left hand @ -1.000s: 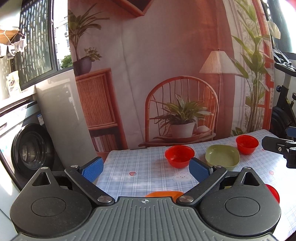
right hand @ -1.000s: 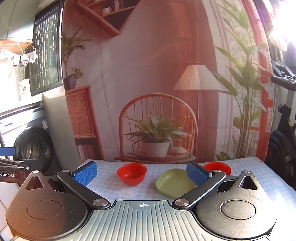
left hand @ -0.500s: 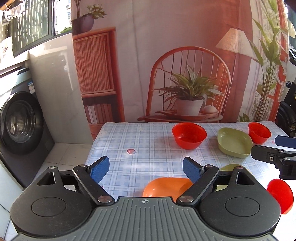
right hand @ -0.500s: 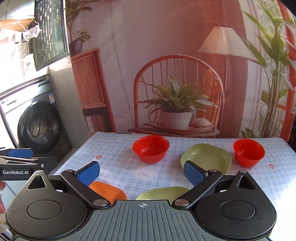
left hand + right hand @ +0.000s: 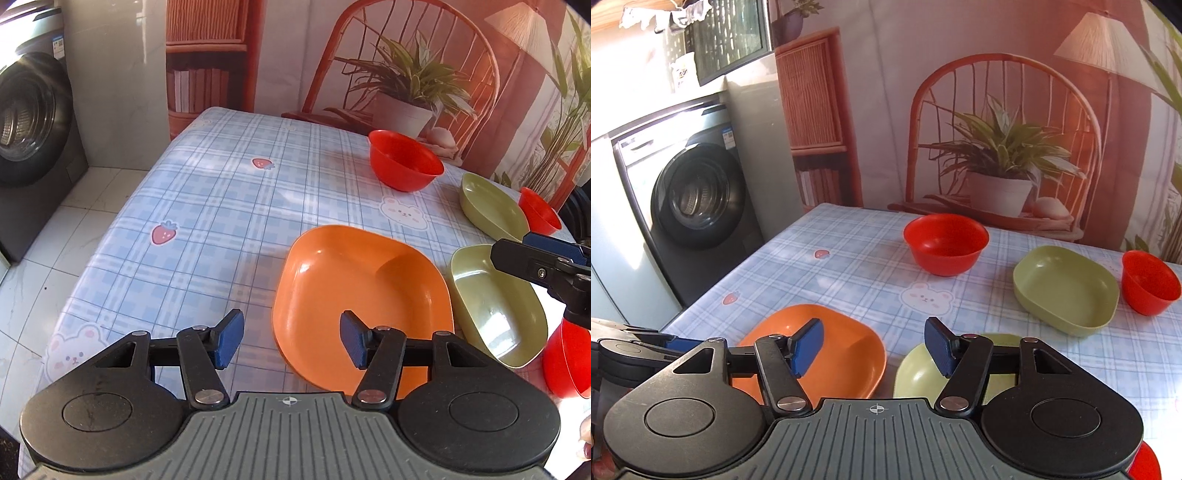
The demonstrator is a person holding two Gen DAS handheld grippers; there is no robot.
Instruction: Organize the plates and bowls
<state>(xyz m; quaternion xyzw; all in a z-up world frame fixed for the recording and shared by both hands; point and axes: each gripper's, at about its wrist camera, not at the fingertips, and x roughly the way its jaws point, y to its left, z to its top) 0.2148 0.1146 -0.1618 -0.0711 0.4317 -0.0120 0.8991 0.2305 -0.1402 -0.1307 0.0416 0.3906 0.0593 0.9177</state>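
An orange plate (image 5: 362, 295) lies on the checked tablecloth (image 5: 221, 206), with a green plate (image 5: 495, 306) right of it. My left gripper (image 5: 291, 343) hovers over the orange plate's near-left rim. Its jaws are closing, and neither pad touches the rim that shows in the gap. My right gripper (image 5: 873, 347) hangs above the gap between the orange plate (image 5: 831, 350) and the near green plate (image 5: 919, 373). Its jaws are closing too, with nothing pressed between them. Farther back stand a red bowl (image 5: 945, 243), a second green plate (image 5: 1067, 288) and another red bowl (image 5: 1148, 280).
A third red bowl (image 5: 565, 362) sits at the table's near right. A washing machine (image 5: 698, 195) stands on the tiled floor left of the table. A printed backdrop with a chair and plant hangs behind the far edge. The table's left half holds no dishes.
Both grippers have sunk toward the table and tipped downward, so the plates now lie close below them. The jaws of both have narrowed from wide open.
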